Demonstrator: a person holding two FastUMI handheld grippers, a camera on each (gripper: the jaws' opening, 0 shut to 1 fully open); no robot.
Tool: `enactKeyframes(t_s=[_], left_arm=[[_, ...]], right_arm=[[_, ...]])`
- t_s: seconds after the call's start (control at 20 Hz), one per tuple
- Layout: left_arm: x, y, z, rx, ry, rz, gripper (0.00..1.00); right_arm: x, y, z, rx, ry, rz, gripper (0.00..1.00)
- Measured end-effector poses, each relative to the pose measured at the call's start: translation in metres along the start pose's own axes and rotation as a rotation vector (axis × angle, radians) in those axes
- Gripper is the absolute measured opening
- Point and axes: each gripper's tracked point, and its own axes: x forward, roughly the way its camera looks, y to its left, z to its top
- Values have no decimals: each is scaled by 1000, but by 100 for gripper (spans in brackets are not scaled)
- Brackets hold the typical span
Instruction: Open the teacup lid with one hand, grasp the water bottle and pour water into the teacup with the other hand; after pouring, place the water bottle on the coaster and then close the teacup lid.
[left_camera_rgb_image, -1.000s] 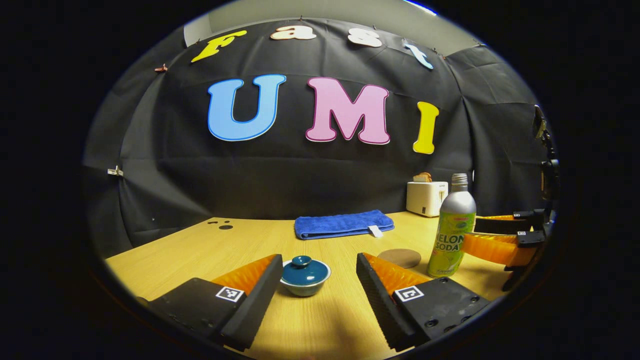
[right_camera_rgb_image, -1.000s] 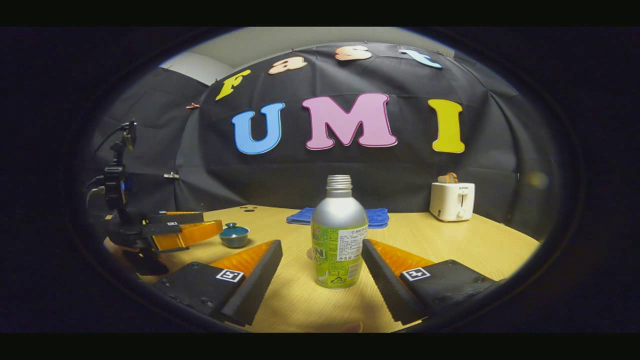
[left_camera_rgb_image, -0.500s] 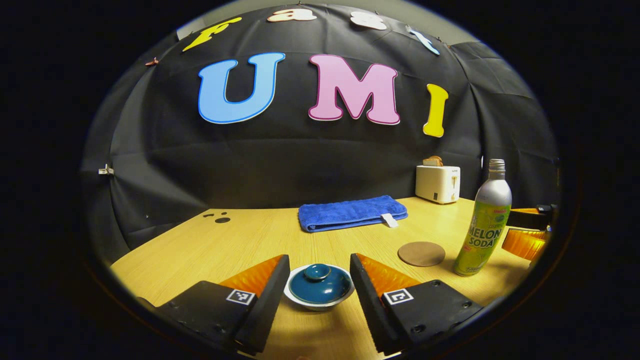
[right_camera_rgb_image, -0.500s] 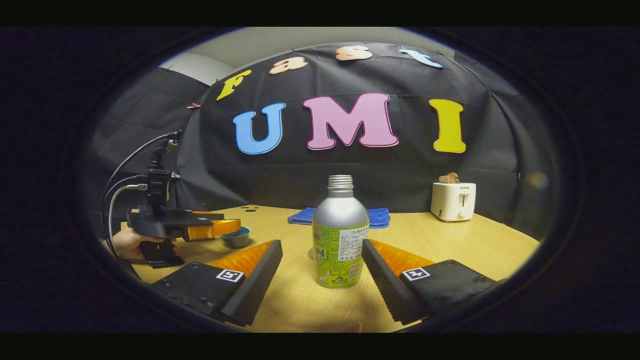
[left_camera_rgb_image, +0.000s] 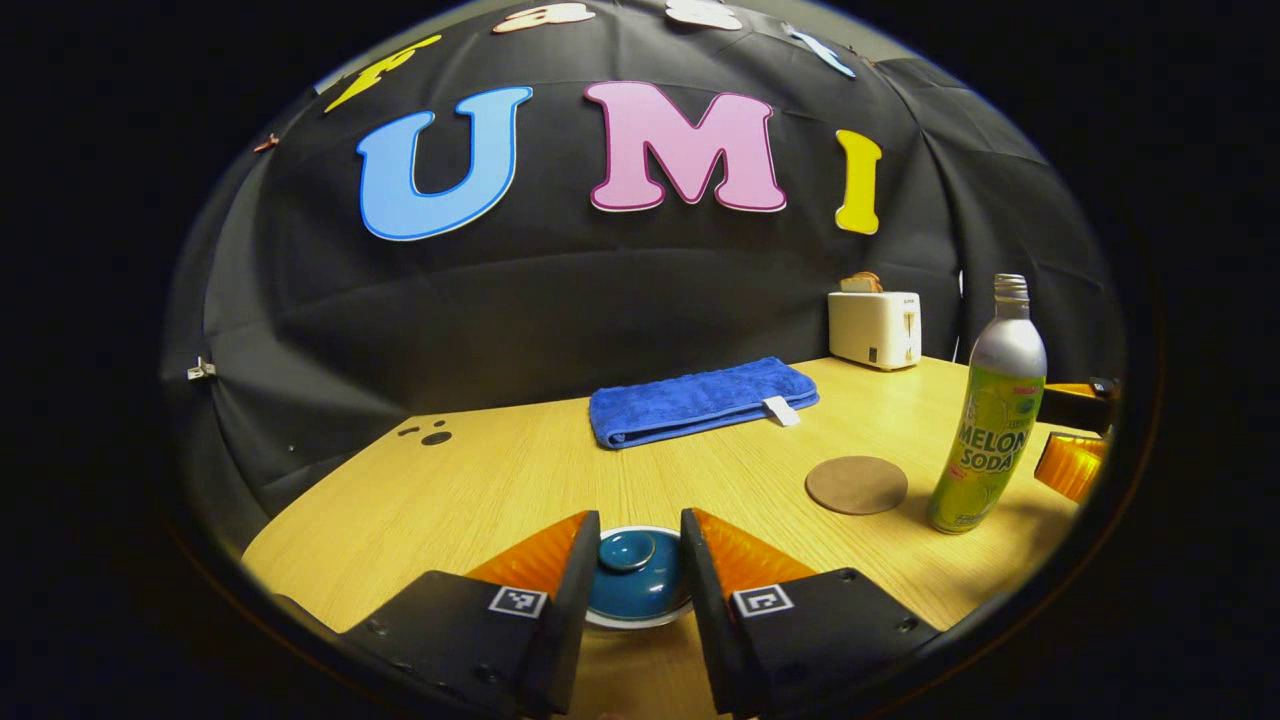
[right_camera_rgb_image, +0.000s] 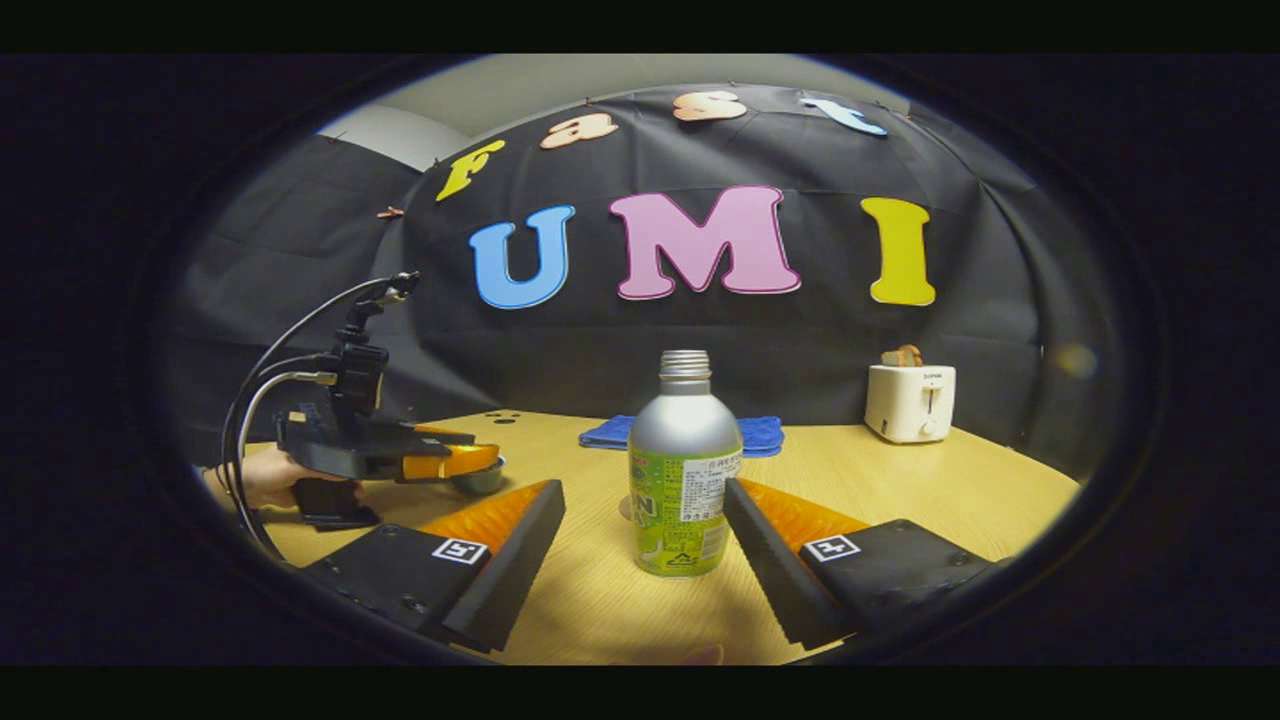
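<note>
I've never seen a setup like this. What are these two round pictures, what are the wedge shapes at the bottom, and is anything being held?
There is no robot here: a person holds a two-finger tool in each hand, and a fisheye camera rides on each. The wedges at the bottom are that tool's own fingers.

In the left gripper view, the left tool straddles the lidded teacup, its fingers close beside the lid; contact cannot be told. In the right gripper view, the right tool is open around the water bottle, not touching it. That view also catches the left tool, with a hand holding it.

On the wooden table also lie a round coaster, a blue towel and a toaster.
</note>
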Motion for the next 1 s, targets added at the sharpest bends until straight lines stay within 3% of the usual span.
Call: enactKeyframes(t_s=[0.15,0.25,0.3,0.7,1.0], left_arm=[[1,4,1,-16,-2,8,47],[0,6,2,-20,-8,15,35],[-1,6,0,-21,-10,16,34],[-8,14,8,-72,-85,16,32],[-55,23,27,-170,-193,36,32]], right_arm=[[2,1,0,-1,0,-1,98],[6,0,-1,-1,-1,-2,99],[8,1,-1,-1,-1,-2,99],[8,-8,-15,-1,-1,-8,99],[54,-49,-34,1,2,-61,99]])
